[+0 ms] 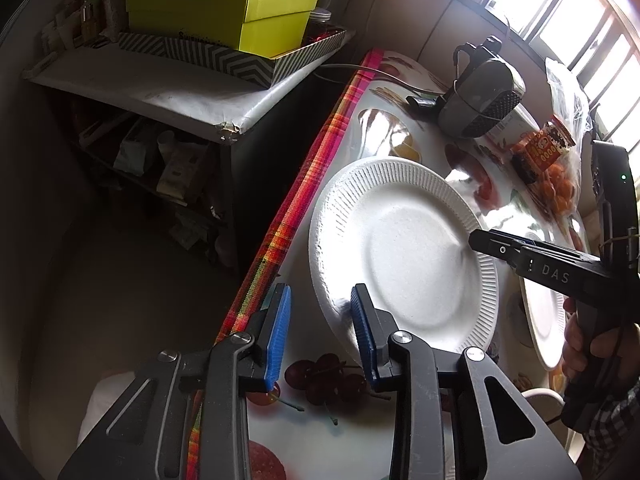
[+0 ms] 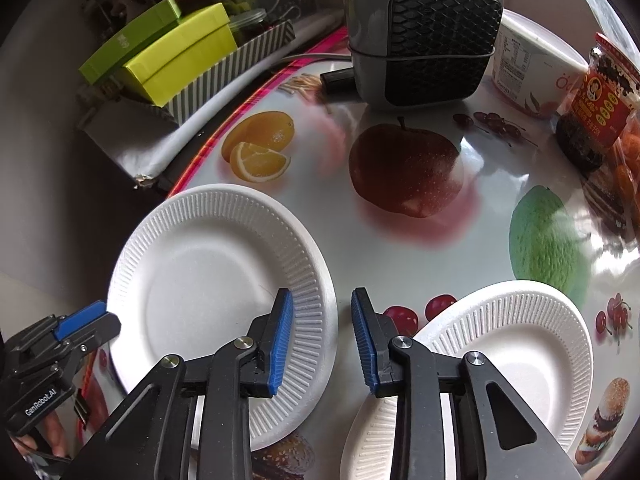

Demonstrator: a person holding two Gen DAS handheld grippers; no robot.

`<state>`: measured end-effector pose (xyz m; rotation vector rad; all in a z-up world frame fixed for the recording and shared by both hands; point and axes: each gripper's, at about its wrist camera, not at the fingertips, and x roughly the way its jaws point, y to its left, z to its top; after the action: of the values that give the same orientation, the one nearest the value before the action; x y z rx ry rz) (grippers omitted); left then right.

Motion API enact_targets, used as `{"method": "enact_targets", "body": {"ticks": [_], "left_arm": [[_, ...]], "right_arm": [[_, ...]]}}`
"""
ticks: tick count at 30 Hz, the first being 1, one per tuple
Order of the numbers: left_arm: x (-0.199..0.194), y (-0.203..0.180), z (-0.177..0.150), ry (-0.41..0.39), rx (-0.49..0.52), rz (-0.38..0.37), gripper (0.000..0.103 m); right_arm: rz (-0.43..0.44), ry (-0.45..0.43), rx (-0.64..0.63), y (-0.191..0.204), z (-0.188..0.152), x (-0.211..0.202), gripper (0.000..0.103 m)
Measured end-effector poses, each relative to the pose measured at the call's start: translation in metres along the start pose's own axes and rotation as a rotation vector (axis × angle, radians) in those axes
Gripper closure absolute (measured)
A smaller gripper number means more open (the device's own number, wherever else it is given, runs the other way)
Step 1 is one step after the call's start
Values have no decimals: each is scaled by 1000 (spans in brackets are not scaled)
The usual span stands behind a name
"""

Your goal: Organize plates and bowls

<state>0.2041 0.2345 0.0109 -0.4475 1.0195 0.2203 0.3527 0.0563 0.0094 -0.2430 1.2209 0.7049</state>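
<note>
A white ribbed foam plate (image 1: 404,256) lies near the table's left edge; it also shows in the right wrist view (image 2: 208,280). A second foam plate (image 2: 516,344) lies to its right, seen partly in the left wrist view (image 1: 542,320). My left gripper (image 1: 320,332) is open at the first plate's near rim, one finger over the rim, one outside it. My right gripper (image 2: 322,340) is open, its jaws straddling the first plate's right rim; it shows from the side in the left wrist view (image 1: 480,242).
The table (image 2: 400,264) has a glossy fruit-print cloth with a plaid border (image 1: 304,196). A grey heater (image 2: 424,32), a white tub (image 2: 528,68), a sauce jar (image 2: 600,100) and bagged oranges (image 1: 560,192) stand at the back. A shelf with green boxes (image 1: 224,16) is at left.
</note>
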Motion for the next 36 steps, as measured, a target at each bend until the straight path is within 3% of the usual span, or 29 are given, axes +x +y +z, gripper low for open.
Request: {"method": "enact_targets", "body": {"ticks": [2, 11, 36], "left_arm": [[0, -1, 0, 1, 3, -5, 77], [1, -4, 1, 1, 7, 6, 80], [-39, -14, -10, -54, 39, 4, 80]], "right_arm": [[5, 2, -5, 2, -1, 0, 80], [24, -4, 0, 0, -2, -2, 82], [82, -74, 30, 4, -22, -54, 82]]}}
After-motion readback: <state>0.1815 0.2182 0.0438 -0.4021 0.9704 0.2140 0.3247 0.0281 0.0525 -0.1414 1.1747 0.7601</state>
